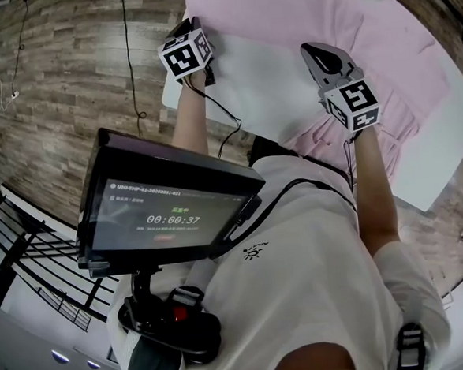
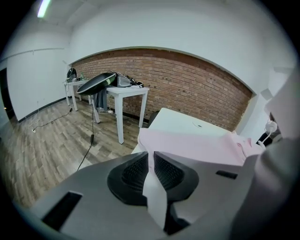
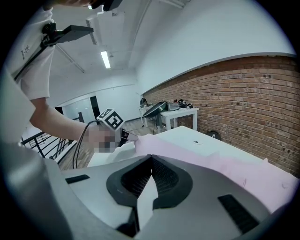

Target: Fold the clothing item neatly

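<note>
The pale pink fabric garment (image 1: 307, 25) lies spread over the flat white rectangular table (image 1: 440, 166) in the upper right of the head view. Its near edge is lifted off the surface at two places.

The left gripper (image 1: 191, 29), at the upper middle of that frame, has its jaws drawn almost together. In the left gripper view (image 2: 151, 157) a thin fold of the garment (image 2: 197, 147) is pinched between the ribbed black pads (image 2: 133, 171), and the cloth stretches away over the table (image 2: 183, 123).

The right gripper (image 1: 321, 55) sits to the right and a little lower. In the right gripper view (image 3: 150, 161) its jaws are fully together on another strip of the garment (image 3: 187, 150), which hangs down between the pads.

A dark flat screen on a black mount (image 1: 170, 212) fills the lower left of the head view, in front of the person's white T-shirt (image 1: 315, 253). Grey-brown wooden plank floor (image 1: 65, 73) covers the upper left. In the left gripper view a red brick wall (image 2: 187, 89) runs across the middle, with a small white side table (image 2: 126, 91) at centre left.
</note>
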`<state>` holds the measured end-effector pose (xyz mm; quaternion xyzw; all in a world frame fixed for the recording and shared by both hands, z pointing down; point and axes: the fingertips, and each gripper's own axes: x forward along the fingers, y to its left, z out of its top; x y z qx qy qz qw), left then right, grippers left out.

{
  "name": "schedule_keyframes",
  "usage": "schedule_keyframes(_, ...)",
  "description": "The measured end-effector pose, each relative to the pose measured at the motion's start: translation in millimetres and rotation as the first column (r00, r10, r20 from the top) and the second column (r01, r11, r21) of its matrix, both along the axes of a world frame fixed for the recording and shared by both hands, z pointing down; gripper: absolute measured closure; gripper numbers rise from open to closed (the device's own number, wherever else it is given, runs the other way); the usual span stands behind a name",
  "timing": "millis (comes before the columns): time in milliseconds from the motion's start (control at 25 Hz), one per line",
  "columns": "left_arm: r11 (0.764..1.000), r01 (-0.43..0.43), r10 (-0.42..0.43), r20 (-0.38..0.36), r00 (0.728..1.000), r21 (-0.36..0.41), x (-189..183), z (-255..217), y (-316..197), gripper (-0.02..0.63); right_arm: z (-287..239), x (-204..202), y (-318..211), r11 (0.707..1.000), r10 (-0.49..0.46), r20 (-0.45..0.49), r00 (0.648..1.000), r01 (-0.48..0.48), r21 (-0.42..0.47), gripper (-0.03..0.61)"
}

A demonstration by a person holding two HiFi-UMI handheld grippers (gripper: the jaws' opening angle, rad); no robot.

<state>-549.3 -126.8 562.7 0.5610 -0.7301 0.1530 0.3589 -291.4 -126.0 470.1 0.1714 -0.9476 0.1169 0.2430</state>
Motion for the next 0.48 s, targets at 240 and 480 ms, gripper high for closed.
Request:
schedule_keyframes(240,0.998,-0.049,0.049,0.009,0.999,0.045,14.1,-11.7,-9.9,0.577,-0.4,8.9,0.4,0.999,0.032,0.016,0.999,-0.032,0.006,0.575)
schedule_keyframes(480,0.996,-0.075,0.075,0.017,0.997,0.057,21.8,-16.7,-13.2,0.577,-2.4,15.3,0.3,0.998,0.064,0.027,0.998,-0.064,0.006,0.575)
